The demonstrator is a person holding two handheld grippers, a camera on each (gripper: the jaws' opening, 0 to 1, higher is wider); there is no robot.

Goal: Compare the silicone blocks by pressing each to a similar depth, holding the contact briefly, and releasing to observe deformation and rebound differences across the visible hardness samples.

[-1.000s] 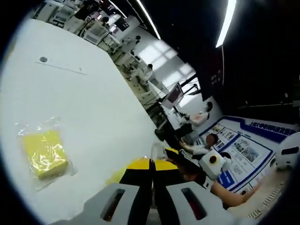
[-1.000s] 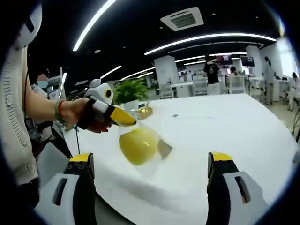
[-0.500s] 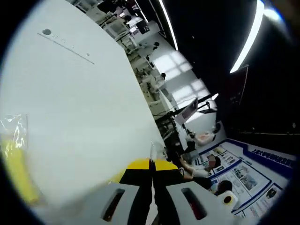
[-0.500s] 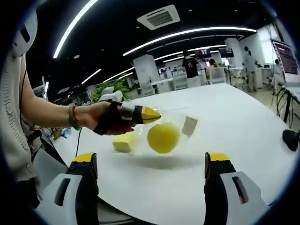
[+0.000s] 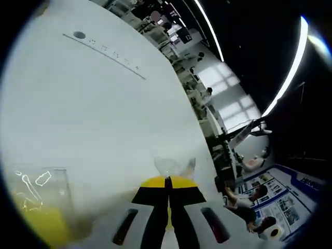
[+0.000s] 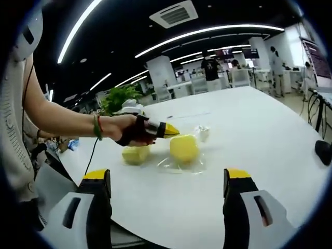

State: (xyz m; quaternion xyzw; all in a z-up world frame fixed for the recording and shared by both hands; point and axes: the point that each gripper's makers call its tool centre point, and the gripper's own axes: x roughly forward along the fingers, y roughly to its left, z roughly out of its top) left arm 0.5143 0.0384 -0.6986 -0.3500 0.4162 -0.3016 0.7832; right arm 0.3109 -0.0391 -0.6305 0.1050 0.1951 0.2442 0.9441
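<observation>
Two bagged yellow silicone blocks [image 6: 183,148] on bench [image 6: 270,135] — left gripper [image 6: 167,129] fingers pinching bag [image 5: 174,167], right gripper [image 6: 166,194] spread; pressing not begun

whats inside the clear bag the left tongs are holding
In the right gripper view, the clear bag holds one yellow block, resting on the white table. The left tongs pinch the bag's top edge. The block's underside is hidden.

Bright ceiling strips [image 6: 207,32]; glare on table [image 5: 78,114]; fisheye-warped, blurred edges.
</observation>
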